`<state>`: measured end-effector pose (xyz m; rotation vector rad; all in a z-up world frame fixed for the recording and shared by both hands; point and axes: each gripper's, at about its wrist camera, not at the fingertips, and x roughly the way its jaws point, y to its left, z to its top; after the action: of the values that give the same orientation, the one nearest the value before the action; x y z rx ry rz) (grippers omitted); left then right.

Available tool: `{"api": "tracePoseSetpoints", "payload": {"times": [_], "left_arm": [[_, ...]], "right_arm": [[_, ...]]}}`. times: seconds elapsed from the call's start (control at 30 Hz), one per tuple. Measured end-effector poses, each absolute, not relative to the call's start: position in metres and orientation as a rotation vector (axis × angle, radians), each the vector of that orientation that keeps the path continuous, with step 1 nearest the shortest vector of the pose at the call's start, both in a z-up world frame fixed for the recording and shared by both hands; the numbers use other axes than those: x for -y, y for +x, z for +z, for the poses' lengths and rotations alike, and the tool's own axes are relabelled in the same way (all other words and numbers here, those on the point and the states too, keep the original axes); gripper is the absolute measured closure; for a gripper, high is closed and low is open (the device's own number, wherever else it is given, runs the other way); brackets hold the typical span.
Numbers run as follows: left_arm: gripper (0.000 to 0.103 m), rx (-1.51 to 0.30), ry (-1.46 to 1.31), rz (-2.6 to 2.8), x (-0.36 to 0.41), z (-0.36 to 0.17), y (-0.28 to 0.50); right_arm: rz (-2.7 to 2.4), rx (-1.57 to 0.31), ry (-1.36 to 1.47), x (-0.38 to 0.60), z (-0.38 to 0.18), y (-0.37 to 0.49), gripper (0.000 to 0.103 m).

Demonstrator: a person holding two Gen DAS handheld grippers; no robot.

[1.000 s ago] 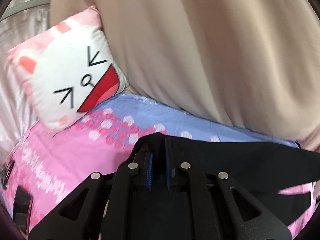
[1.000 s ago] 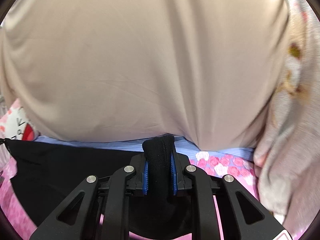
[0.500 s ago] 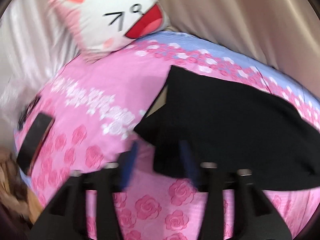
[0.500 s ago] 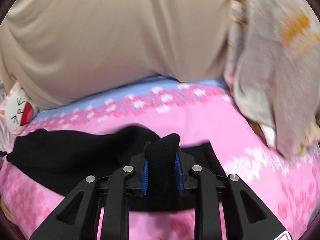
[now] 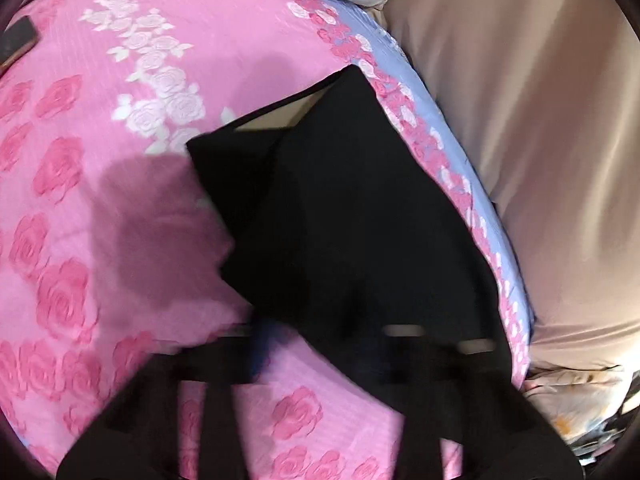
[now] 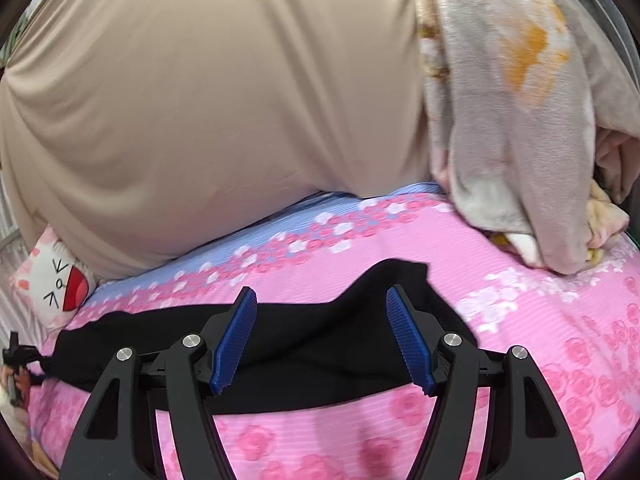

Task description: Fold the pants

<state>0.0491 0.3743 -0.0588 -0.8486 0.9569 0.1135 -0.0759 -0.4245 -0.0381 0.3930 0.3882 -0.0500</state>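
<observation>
Pants (image 6: 304, 344), black, lay flat across the bed's pink rose-print sheet (image 6: 540, 320), near its blue border. Beige curtain (image 6: 208, 112) hung behind, a cartoon pillow (image 6: 56, 284) to one side. Right claw (image 6: 320, 316) had just been opening, its pads clear of the cloth. Left claw (image 5: 320, 364) was blurred, apparently closed, with its grip unclear.

Left wrist camera looks steeply down past its blurred fingers (image 5: 256, 344), close over the bed (image 5: 120, 128); right wrist camera faces nearly level beyond its fingers (image 6: 240, 320). Both views share the black pants (image 5: 340, 220), cat cushion (image 6: 56, 284) and beige curtain (image 6: 220, 100).
</observation>
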Motion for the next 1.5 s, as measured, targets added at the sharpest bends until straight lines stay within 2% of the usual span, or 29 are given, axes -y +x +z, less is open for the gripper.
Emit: {"api": "tracePoseSetpoints", "payload": {"times": [0.13, 0.2, 0.3, 0.37, 0.43, 0.5, 0.57, 0.63, 0.73, 0.87, 0.9, 0.93, 0.97, 1.0, 1.2, 1.27, 1.33, 1.43, 1.5], "left_arm": [[0.096, -0.850, -0.658, 0.076, -0.373, 0.001, 0.059], [0.092, -0.855, -0.571, 0.141, -0.378, 0.010, 0.064], [0.084, -1.014, -0.504, 0.314, -0.385, -0.034, 0.073], [0.080, -1.054, -0.519, 0.330, -0.380, -0.052, 0.066], [0.064, -0.996, -0.459, 0.431, -0.368, -0.043, 0.044], [0.059, -0.908, -0.383, 0.526, -0.355, -0.017, 0.030], [0.045, -0.826, -0.321, 0.566, -0.341, 0.008, 0.018], [0.019, -0.756, -0.254, 0.540, -0.313, 0.034, 0.017], [0.009, -0.693, -0.142, 0.445, -0.256, 0.052, 0.026], [0.006, -0.701, -0.092, 0.247, -0.183, 0.045, 0.039], [0.006, -0.720, -0.083, 0.190, -0.165, 0.039, 0.042], [0.006, -0.733, -0.073, 0.161, -0.153, 0.036, 0.043], [0.006, -0.743, -0.062, 0.144, -0.144, 0.033, 0.046], [0.006, -0.751, -0.051, 0.129, -0.134, 0.029, 0.049], [0.005, -0.752, -0.033, 0.135, -0.123, 0.021, 0.051], [0.005, -0.763, -0.029, 0.149, -0.124, 0.013, 0.051], [0.005, -0.807, -0.025, 0.163, -0.124, -0.002, 0.059], [0.005, -0.872, -0.018, 0.170, -0.122, -0.021, 0.068], [0.005, -0.891, -0.007, 0.177, -0.121, -0.026, 0.069]], "right_arm": [[-0.023, -0.407, 0.360, 0.402, -0.034, -0.070, 0.037], [-0.021, -0.413, 0.348, 0.394, -0.034, -0.067, 0.037], [-0.040, -0.437, 0.358, 0.393, -0.044, -0.064, 0.033], [-0.080, -0.477, 0.402, 0.404, -0.057, -0.064, 0.033], [-0.114, -0.508, 0.458, 0.418, -0.065, -0.068, 0.033], [-0.133, -0.529, 0.514, 0.433, -0.067, -0.071, 0.032], [-0.127, -0.532, 0.553, 0.441, -0.064, -0.069, 0.030], [-0.101, -0.523, 0.600, 0.447, -0.059, -0.058, 0.028], [-0.057, -0.558, 0.653, 0.442, -0.054, -0.027, 0.019], [-0.096, -0.717, 0.663, 0.427, -0.071, 0.028, 0.019], [-0.158, -0.770, 0.642, 0.424, -0.080, 0.042, 0.020], [-0.209, -0.800, 0.617, 0.423, -0.086, 0.052, 0.039], [-0.243, -0.810, 0.585, 0.422, -0.090, 0.060, 0.090], [-0.275, -0.827, 0.545, 0.421, -0.091, 0.068, 0.096], [-0.047, -0.432, 0.579, 0.425, -0.016, -0.003, 0.098], [-0.074, -0.451, 0.591, 0.436, -0.027, -0.014, 0.097], [-0.114, -0.580, 0.668, 0.459, -0.077, -0.007, 0.093], [-0.167, -0.723, 0.777, 0.478, -0.138, -0.001, 0.093], [-0.160, -0.676, 0.808, 0.480, -0.137, -0.011, 0.084]]}}
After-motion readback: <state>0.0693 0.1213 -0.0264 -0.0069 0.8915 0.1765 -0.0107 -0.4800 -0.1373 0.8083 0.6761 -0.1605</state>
